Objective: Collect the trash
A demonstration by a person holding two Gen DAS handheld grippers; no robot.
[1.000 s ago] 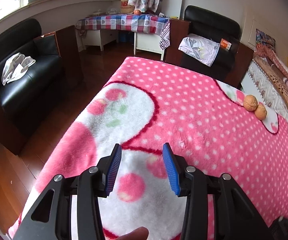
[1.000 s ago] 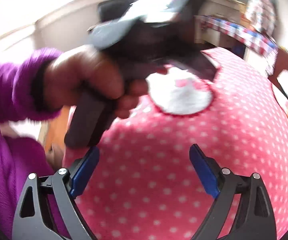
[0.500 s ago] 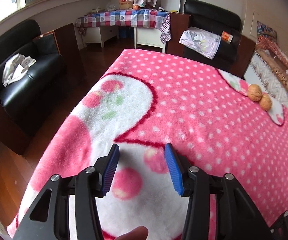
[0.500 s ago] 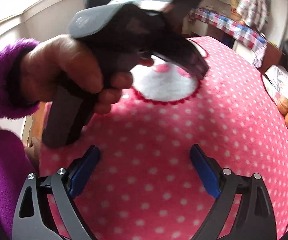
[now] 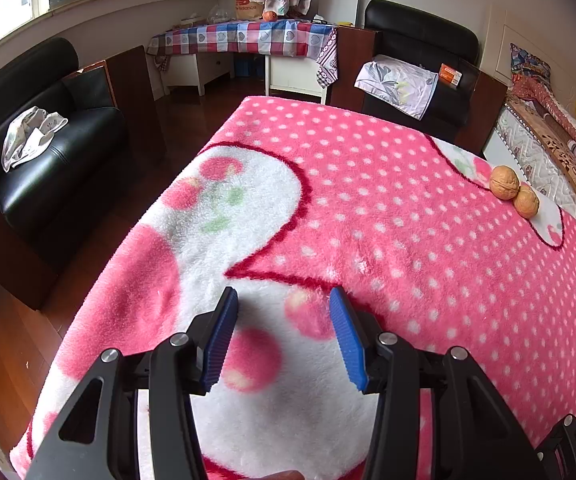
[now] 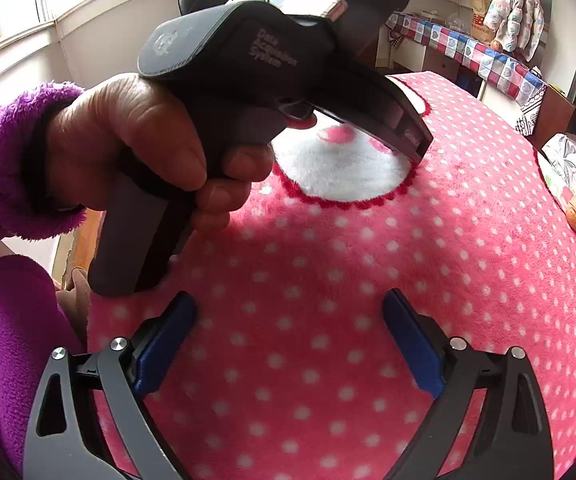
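With both our left tongs [image 5: 282, 334] and right tongs [image 6: 288, 344] wide and empty over the pink blanket [image 5: 407, 240], we judge the 2 walnuts [image 5: 513, 196], touching near the bench's far right edge, light, hard, rollable, best pinched across the middle.

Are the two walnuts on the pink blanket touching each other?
Touching. In the left wrist view the nearer walnut presses against the farther walnut, with no blanket visible between.
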